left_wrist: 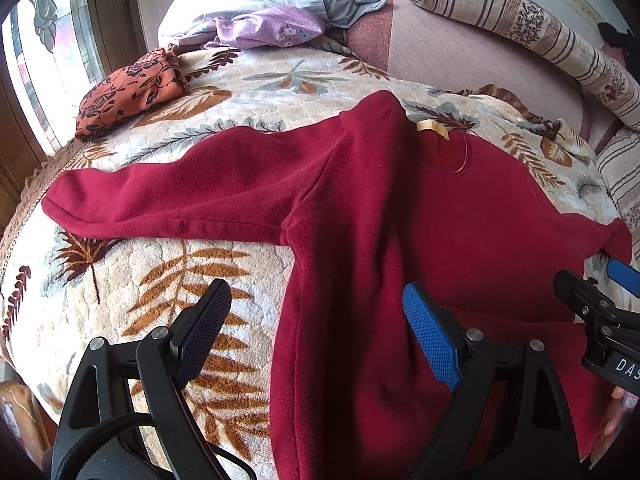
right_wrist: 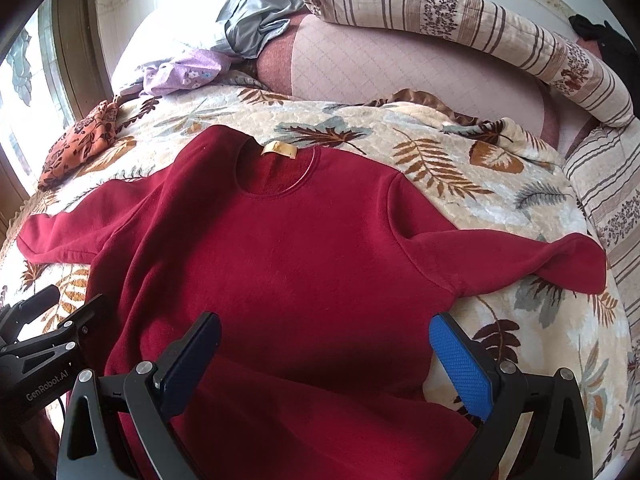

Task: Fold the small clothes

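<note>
While the left gripper is held wide open and empty at six o'clock, a dark red fleece sweater is seen spread flat on the leaf-patterned quilt. From the right wrist, the right gripper is likewise held wide open, empty, over the sweater's hem.

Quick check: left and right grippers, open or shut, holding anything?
Left gripper: open, holding nothing, above the red sweater.
Right gripper: open, holding nothing, over the sweater.
</note>
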